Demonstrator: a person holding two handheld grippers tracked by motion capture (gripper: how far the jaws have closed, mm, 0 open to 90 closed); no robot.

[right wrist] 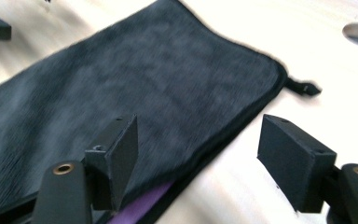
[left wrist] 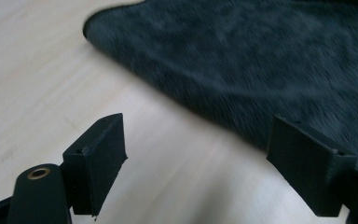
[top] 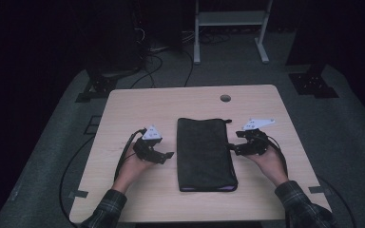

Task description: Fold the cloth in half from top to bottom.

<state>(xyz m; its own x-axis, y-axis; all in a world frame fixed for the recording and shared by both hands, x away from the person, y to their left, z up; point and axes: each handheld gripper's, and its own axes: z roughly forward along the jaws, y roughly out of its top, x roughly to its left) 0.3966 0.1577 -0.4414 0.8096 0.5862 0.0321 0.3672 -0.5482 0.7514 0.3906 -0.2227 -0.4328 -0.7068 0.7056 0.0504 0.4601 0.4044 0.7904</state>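
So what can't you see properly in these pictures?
- Dark cloth, left gripper view: blurred, and the frame's top and right edges cut it off.
- Purple layer, right gripper view: mostly tucked under the cloth.
- Room beyond the table, high view: too dark to make out.

A light wooden table (top: 138, 102) stands in the middle of the frame. A dark folded towel (top: 204, 154) lies flat at its centre. A round hole (top: 225, 98) sits near the table's upper edge.
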